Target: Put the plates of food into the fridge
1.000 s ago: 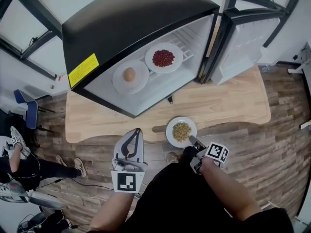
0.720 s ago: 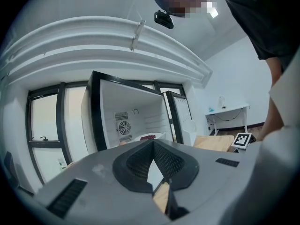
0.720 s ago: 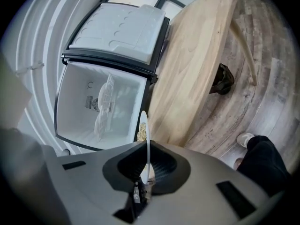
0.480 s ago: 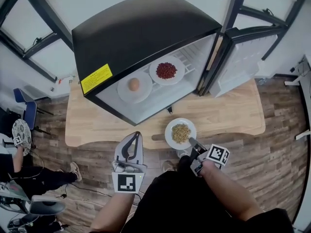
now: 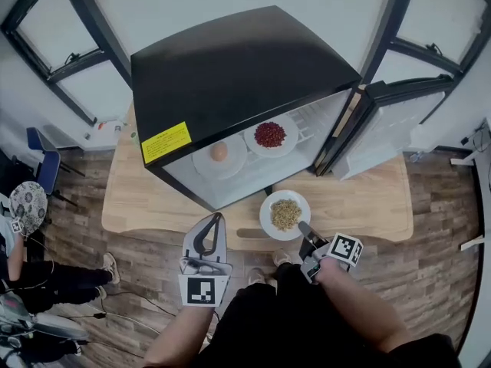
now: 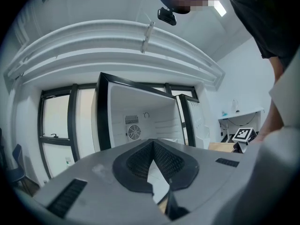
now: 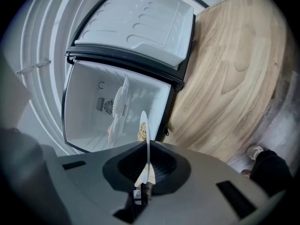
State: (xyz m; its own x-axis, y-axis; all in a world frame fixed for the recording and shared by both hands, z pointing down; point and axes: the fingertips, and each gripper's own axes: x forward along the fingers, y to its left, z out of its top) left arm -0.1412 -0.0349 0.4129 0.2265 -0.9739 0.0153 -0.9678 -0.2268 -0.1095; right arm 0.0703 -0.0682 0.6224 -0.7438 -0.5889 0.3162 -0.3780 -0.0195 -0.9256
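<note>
Head view, nearest first: left gripper [image 5: 217, 219] sits left of centre, just short of the table's near edge, tips aimed at the fridge. Seen in its own view, the left gripper [image 6: 152, 143] has its pads meeting at the tip w/ nothing betw. them, so it's closed & empty.

Right gripper [image 5: 304, 226] is to its right, jaws clamped on the near-right rim of the plate of grains [image 5: 285, 215]. In the right gripper view the right gripper [image 7: 148, 170] pinches that plate [image 7: 146, 125] betw. both pads. The plate shows edge-on, w/ a bit of the tan heap visible on one face.

Plate of grains is over the near edge of the wooden table [image 5: 146, 198], just in front of the open fridge [image 5: 238, 67] toward its right half, not inside yet. Can't tell if it touches the wood.

Farther in, on the wire shelf [image 5: 304, 134], two plates sit just beside each other: egg plate [image 5: 219, 156] left, red-food plate [image 5: 270, 136] right. Yellow label [image 5: 166, 142] is on the black fridge top at its near-left corner. Door [image 5: 391, 125] stands swung open at far right.
</note>
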